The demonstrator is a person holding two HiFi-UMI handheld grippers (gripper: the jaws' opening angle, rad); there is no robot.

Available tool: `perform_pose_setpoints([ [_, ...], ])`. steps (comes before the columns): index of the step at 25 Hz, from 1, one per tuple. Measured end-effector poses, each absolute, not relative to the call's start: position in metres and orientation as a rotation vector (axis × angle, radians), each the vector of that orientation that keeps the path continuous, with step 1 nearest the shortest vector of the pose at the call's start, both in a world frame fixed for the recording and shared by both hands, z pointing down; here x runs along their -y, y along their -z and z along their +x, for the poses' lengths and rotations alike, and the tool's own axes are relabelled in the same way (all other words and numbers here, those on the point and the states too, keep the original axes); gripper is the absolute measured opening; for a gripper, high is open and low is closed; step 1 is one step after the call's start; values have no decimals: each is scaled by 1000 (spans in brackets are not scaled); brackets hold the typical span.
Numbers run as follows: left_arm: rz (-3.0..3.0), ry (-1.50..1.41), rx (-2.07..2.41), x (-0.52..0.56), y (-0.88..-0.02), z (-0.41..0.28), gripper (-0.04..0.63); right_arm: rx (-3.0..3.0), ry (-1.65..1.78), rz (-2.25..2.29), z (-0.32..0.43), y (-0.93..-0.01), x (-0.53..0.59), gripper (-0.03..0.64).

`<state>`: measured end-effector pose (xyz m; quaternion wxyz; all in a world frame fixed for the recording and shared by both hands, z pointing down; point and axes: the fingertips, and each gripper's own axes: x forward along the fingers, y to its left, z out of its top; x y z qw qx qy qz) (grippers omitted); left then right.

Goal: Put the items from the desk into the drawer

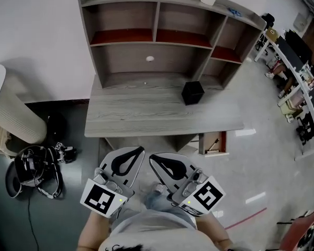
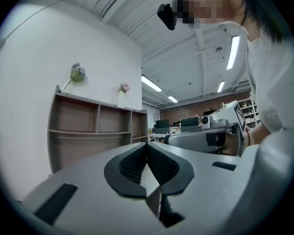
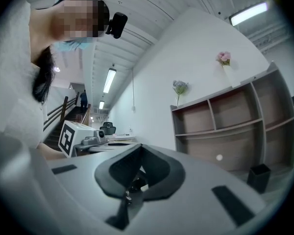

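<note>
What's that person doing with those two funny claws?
A person holds a left claw and a right claw close to the body. Both are shut, empty and pointing toward the desk. A black box sits on the desk, untouched. The drawer under the desk's right side is open, with a thin stick-like thing inside.

L claw (image 1: 140, 149) closed, empty, R claw (image 1: 152, 156) same, side by side
</note>
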<state>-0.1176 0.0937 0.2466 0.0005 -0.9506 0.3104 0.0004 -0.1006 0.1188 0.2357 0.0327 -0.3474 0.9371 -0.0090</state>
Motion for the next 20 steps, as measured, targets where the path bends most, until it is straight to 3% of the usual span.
perform_pose_setpoints([
  [10,-2982,-18,-937,-56,-242,-38,11,-2867,48,-1082,-24,-239,-80,9],
  [20,-3023,18,-868,-29,-253,-19,11,-2837,93,-1134,-9,-249,-53,8],
])
